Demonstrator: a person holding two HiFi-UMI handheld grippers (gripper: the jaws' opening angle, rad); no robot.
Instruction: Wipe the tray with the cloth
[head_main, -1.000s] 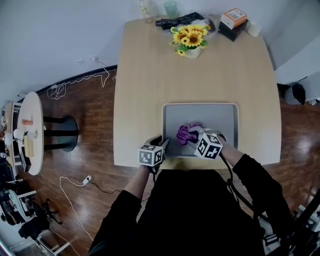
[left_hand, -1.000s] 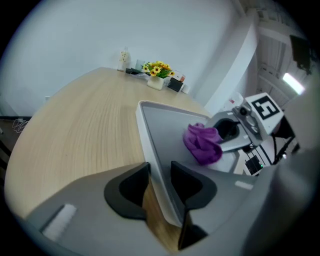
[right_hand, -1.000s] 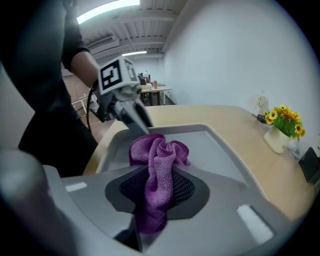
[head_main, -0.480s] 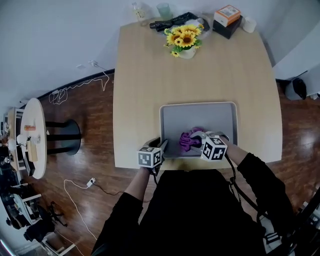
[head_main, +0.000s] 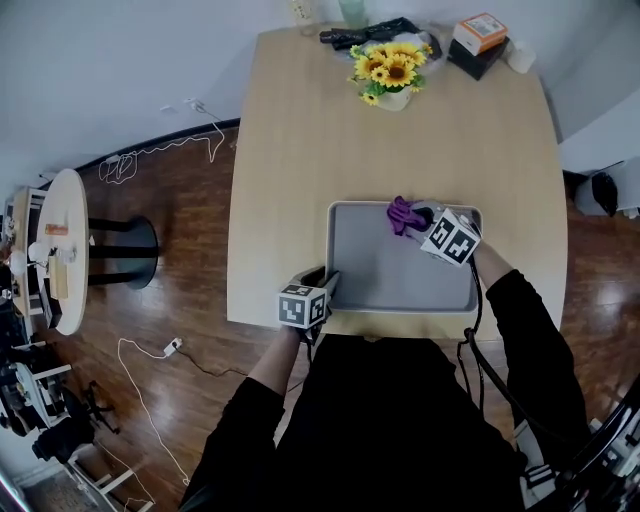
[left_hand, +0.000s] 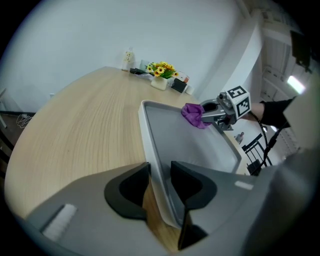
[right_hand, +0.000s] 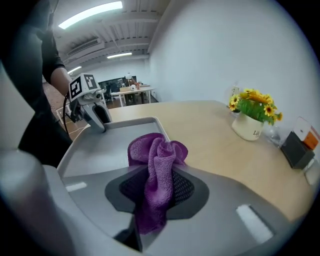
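On the desk (head_main: 300, 150), the left hand-held gripper (left_hand: 160, 182) clamps the tray (head_main: 390, 265) by its near rim, clear only in its own view; the right hand-held gripper (right_hand: 157, 187) pinches the cloth (right_hand: 159, 160).

**Right claw** (head_main: 417, 218), purple cloth (head_main: 402, 212) pinched in it: position changed.
- Formerly: low over the floor of the tray (head_main: 390, 275), close to the tray's near edge, about midway along it. Half a second back it was at that same edge, a little further right.
- Now: at the tray's far edge, right of the middle, toward the far right corner, with the cloth bunched at the far rim.

**Right sleeve** (head_main: 512, 305): reach changed.
- Formerly: short, ending at the surface's near edge.
- Now: stretched out along the tray's right edge.

**Tray floor, near-middle patch**: cover changed.
- Formerly: under the cloth.
- Now: bare grey.
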